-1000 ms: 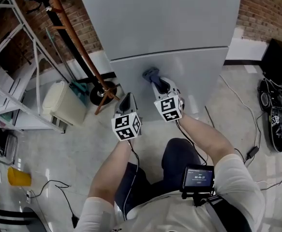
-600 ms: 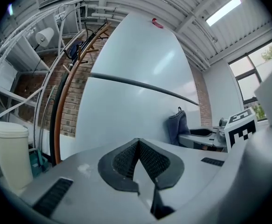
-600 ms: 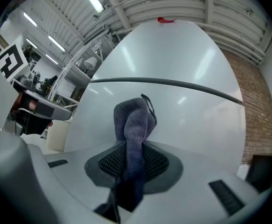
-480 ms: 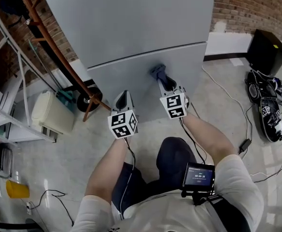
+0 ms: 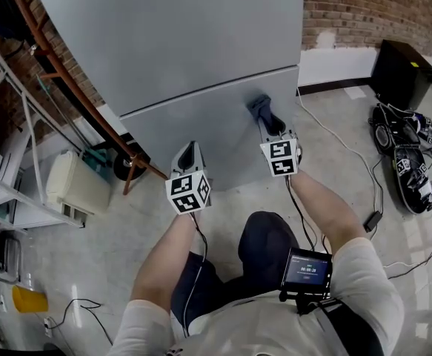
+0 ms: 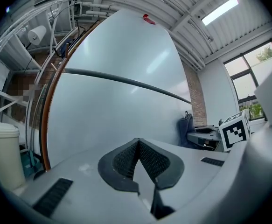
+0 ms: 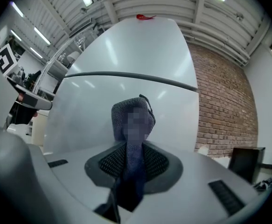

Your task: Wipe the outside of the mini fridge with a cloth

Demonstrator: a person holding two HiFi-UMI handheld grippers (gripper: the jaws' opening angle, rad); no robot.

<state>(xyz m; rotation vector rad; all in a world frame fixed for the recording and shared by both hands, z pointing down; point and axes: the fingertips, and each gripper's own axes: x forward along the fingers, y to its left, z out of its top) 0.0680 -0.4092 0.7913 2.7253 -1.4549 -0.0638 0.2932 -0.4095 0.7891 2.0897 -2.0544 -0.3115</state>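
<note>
The grey fridge [image 5: 201, 43] stands in front of me, a dark seam [image 5: 208, 91] dividing its upper and lower doors. My right gripper [image 5: 269, 122] is shut on a dark blue cloth [image 5: 261, 106], which is pressed against the lower door just under the seam, near its right edge. In the right gripper view the cloth [image 7: 132, 125] sticks up out of the closed jaws in front of the door [image 7: 126, 69]. My left gripper [image 5: 189, 153] hangs shut and empty, a little off the lower door, to the left of the right one. Its closed pads [image 6: 138, 160] face the door [image 6: 117, 78].
A rust-coloured pipe [image 5: 75, 87] leans along the fridge's left side. A cream container [image 5: 71, 184] and white shelving [image 5: 8, 176] stand at the left. A black box [image 5: 401, 69], bags and cables [image 5: 404, 162] lie on the floor to the right, before a brick wall [image 5: 364, 6].
The right gripper has slid the cloth rightward along the lower door, just under the seam. The left gripper has hardly moved. My view has shifted to the right.
</note>
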